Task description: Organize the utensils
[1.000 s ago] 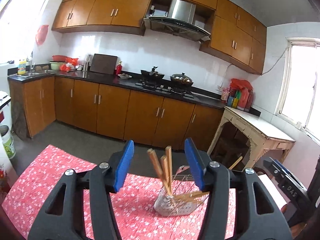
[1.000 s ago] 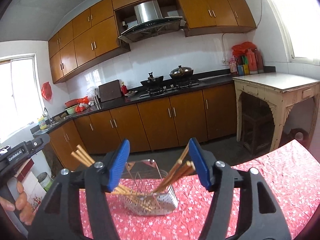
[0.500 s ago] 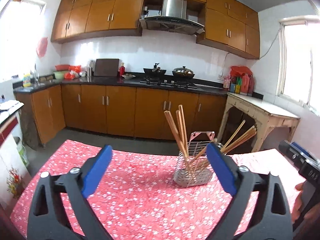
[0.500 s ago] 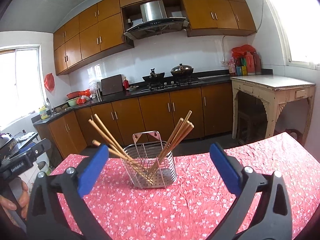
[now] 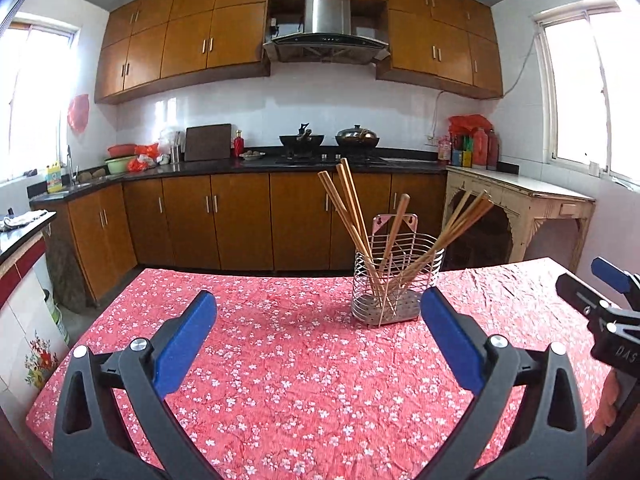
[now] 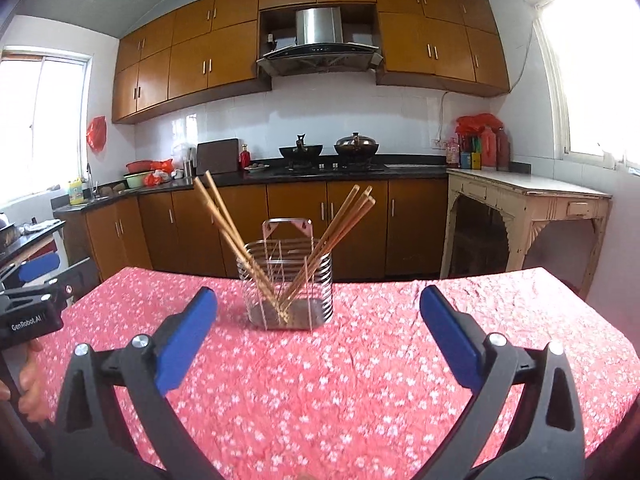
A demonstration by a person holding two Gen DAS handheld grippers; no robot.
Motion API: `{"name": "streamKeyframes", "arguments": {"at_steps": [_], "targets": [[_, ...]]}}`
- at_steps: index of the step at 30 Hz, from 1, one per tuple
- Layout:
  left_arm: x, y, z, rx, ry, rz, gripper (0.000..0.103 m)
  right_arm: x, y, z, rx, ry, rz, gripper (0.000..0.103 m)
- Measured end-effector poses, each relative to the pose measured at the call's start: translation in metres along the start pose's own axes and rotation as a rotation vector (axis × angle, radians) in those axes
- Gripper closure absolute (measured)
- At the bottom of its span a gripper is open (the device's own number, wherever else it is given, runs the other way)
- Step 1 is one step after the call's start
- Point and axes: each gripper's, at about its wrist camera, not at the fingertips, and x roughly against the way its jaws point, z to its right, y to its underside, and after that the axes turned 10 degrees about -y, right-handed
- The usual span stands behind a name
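A wire utensil holder [image 5: 396, 280] stands upright on the table with the red flowered cloth [image 5: 280, 368]. Several wooden chopsticks [image 5: 348, 208] lean out of it to the left and right. It also shows in the right wrist view [image 6: 288, 284], with the chopsticks [image 6: 224, 216] fanned out. My left gripper [image 5: 316, 308] is open and empty, held back from the holder over the cloth. My right gripper [image 6: 318, 304] is open and empty, also back from the holder. The right gripper shows at the right edge of the left wrist view [image 5: 608, 300], and the left gripper at the left edge of the right wrist view [image 6: 32, 292].
Brown kitchen cabinets and a black counter [image 5: 260, 160] with pots run along the far wall. A worn cream side table [image 5: 520, 196] stands at the right. The table's far edge [image 5: 248, 272] lies just behind the holder.
Both grippers have opened wide and drawn back from the holder. The holder, tilted and close between the fingers a second ago, now stands upright on the cloth farther away.
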Motion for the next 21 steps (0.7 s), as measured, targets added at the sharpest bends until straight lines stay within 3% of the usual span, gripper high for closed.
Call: {"name": "streamKeyframes", "arguments": {"at_steps": [8, 15, 21], "targets": [[0.010, 0.022, 0.010, -0.043, -0.020, 0.034, 0.002, 0.000, 0.022, -0.002, -0.022, -0.036, 0.004, 0.004], [0.007, 0.036, 0.006, -0.004, -0.019, 0.030, 0.002, 0.006, 0.031, -0.014, 0.045, -0.002, 0.077, 0.004], [0.010, 0.039, 0.000, 0.026, -0.015, 0.038, 0.002, 0.004, 0.037, -0.014, 0.039, 0.000, 0.075, 0.004]]}}
